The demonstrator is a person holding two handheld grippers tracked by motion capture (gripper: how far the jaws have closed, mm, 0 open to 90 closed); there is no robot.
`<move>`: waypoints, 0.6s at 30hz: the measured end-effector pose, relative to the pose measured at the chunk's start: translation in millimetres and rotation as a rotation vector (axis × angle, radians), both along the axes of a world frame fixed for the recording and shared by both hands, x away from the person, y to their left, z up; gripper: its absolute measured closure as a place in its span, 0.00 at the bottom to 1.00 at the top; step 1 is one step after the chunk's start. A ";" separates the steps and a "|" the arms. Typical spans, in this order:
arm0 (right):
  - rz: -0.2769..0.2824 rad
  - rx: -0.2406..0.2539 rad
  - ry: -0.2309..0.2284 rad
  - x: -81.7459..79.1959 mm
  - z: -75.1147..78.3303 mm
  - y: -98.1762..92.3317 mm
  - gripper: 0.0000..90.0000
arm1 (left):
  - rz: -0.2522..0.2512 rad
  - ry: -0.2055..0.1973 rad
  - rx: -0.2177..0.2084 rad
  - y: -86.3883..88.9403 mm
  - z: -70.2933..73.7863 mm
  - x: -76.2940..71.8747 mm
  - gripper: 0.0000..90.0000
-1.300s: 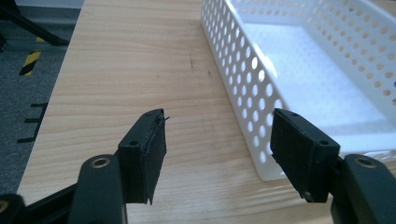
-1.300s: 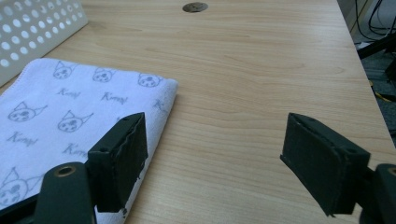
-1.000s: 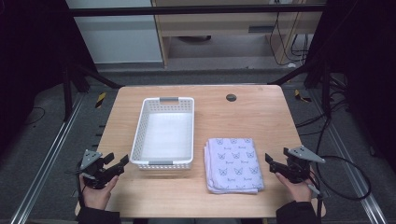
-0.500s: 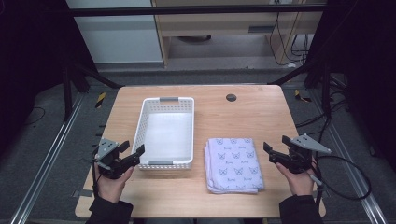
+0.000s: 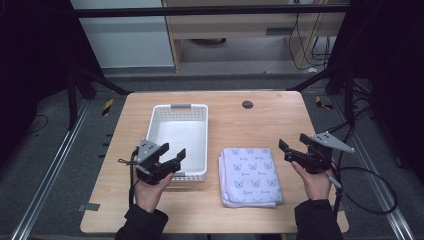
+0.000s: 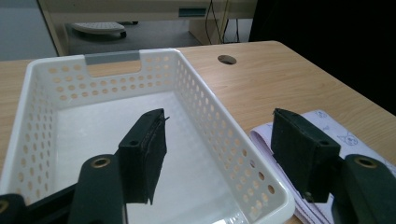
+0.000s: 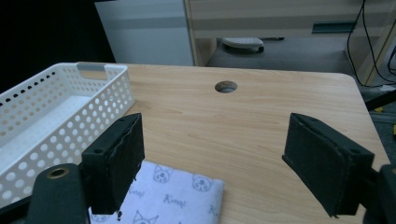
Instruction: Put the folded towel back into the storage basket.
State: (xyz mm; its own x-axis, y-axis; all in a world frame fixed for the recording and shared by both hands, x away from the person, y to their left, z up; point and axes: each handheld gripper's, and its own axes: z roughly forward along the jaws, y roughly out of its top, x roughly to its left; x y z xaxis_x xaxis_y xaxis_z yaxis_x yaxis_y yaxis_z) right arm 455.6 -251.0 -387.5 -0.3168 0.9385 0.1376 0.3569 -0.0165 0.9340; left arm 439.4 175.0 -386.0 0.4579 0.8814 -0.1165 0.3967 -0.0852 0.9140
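A white perforated basket (image 5: 177,131) stands empty on the wooden table (image 5: 240,125), left of centre. Right of it lies a folded pale cloth with a cat print (image 5: 250,175). My left gripper (image 5: 174,151) is open at the basket's near left corner, jaws pointing right. In the left gripper view the open left gripper (image 6: 219,154) hovers over the basket's (image 6: 28,88) near end, with the cloth (image 6: 336,130) beyond the right jaw. My right gripper (image 5: 284,150) is open just right of the cloth, holding nothing. The right gripper view has the open right gripper (image 7: 215,158) above the cloth's (image 7: 173,196) far corner.
A round cable hole (image 5: 247,104) sits near the table's far edge. Bare wood lies between it and the cloth. A cable (image 5: 370,185) trails from the right gripper over the table's right edge. Cabinets and a desk (image 5: 235,25) stand behind the table.
My left gripper has moved from the table's left edge rightward and forward to the basket's near corner. The right gripper has risen and shifted slightly forward beside the cloth.
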 end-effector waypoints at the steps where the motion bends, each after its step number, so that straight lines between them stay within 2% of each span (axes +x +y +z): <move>1: 0.003 -0.003 0.000 0.7 0.9 0.6 0.24 | -0.001 -0.003 -0.001 -3.1 0.0 -0.2 0.39; 3: 0.007 0.001 -0.004 1.7 1.7 2.1 0.24 | -0.012 -0.001 -0.011 -10.8 -0.4 -0.6 0.39; 5: 0.013 -0.017 0.003 5.1 3.5 4.9 0.25 | -0.024 -0.004 -0.004 -22.1 -3.1 -1.1 0.39; 9: 0.017 -0.015 0.007 9.4 3.6 7.6 0.27 | -0.030 -0.005 0.008 -32.1 -6.2 -2.4 0.40; 18: 0.022 -0.017 0.012 17.4 0.0 15.0 0.27 | -0.056 0.011 -0.003 -49.9 -9.2 -8.3 0.41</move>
